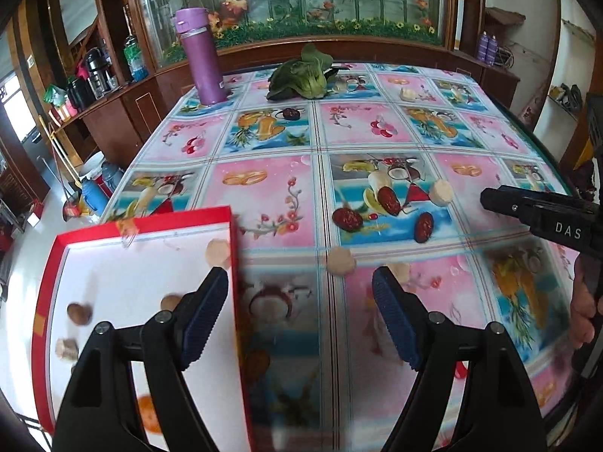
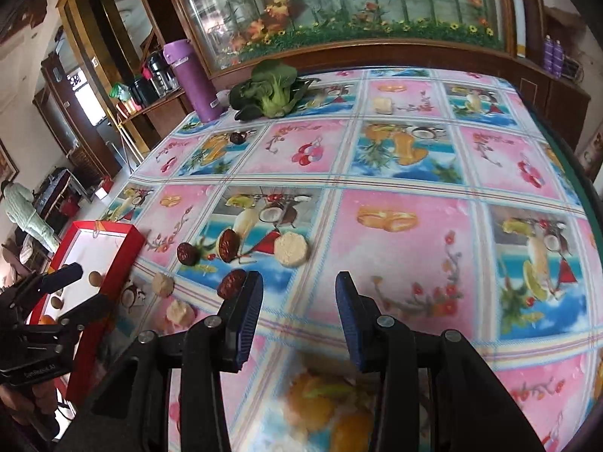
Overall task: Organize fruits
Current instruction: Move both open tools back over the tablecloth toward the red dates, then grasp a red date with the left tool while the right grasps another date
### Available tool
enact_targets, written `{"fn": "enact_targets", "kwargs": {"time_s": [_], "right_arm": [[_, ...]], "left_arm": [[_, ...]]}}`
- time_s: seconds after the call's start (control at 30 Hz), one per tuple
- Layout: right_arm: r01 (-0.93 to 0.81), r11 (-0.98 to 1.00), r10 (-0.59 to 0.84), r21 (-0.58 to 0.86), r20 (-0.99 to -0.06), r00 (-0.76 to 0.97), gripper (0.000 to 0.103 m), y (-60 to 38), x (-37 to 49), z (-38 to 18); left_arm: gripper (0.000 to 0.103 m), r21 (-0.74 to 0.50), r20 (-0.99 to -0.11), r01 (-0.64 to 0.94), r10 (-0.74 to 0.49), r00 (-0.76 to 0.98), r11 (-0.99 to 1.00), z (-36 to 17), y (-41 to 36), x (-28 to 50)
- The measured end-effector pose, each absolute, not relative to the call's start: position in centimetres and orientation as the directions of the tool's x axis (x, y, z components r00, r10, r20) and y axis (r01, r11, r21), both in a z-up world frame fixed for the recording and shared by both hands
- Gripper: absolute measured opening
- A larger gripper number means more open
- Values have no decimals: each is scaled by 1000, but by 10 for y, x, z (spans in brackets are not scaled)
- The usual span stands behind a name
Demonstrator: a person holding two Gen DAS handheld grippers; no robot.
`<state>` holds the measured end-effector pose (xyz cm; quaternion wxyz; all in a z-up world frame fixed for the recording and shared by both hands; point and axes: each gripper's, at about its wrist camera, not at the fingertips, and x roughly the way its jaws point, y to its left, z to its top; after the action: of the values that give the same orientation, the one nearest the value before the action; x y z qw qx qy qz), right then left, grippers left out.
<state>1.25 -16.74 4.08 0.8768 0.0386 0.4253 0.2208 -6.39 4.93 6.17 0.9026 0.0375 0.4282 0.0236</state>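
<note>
My left gripper [image 1: 299,282] is open and empty, hovering over the right edge of a red tray [image 1: 177,217] with a white floor. In the tray lie a pale slice [image 1: 218,252], several brown fruits [image 1: 79,312] and an orange piece. On the fruit-print tablecloth ahead lie three red dates [image 1: 346,220] and pale slices [image 1: 340,260]. My right gripper [image 2: 299,290] is open and empty, just right of the nearest date [image 2: 231,284] and short of a large pale slice [image 2: 291,248]. The tray [image 2: 128,260] and my left gripper [image 2: 75,293] sit at the far left of the right wrist view.
A purple bottle [image 1: 201,56] and a leafy green vegetable [image 1: 301,75] stand at the table's far side, with a dark date [image 1: 290,113] and a pale piece [image 1: 409,94] near them. A wooden cabinet with glass runs behind. A person [image 2: 19,203] stands far left.
</note>
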Motion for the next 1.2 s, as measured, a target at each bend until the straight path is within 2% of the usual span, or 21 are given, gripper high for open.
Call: {"fn": "enact_targets", "kwargs": {"time_s": [0.2, 0.43, 0.6, 0.73, 0.8, 1.07, 1.2], "right_arm": [[-323, 914, 389, 245, -755, 528, 39, -149, 41, 30], [-333, 920, 365, 207, -762, 535, 39, -142, 45, 23], [-396, 873, 470, 285, -711, 523, 39, -157, 21, 37], [-432, 855, 479, 287, -756, 446, 39, -134, 6, 24], [-430, 867, 445, 250, -775, 448, 34, -123, 6, 19], [-424, 884, 397, 195, -793, 463, 29, -101, 10, 9], [-447, 879, 393, 166, -782, 483, 21, -97, 9, 7]], "left_arm": [[79, 114, -798, 35, 70, 599, 993, 52, 42, -39], [79, 110, -813, 107, 27, 581, 988, 42, 34, -52], [79, 128, -798, 128, 25, 602, 983, 48, 39, -69], [79, 149, -795, 108, 54, 605, 983, 49, 44, -66], [79, 141, -799, 101, 53, 599, 985, 49, 46, -63], [79, 175, -816, 119, 76, 574, 977, 45, 39, -25], [74, 166, -829, 120, 73, 555, 979, 38, 36, -8]]}}
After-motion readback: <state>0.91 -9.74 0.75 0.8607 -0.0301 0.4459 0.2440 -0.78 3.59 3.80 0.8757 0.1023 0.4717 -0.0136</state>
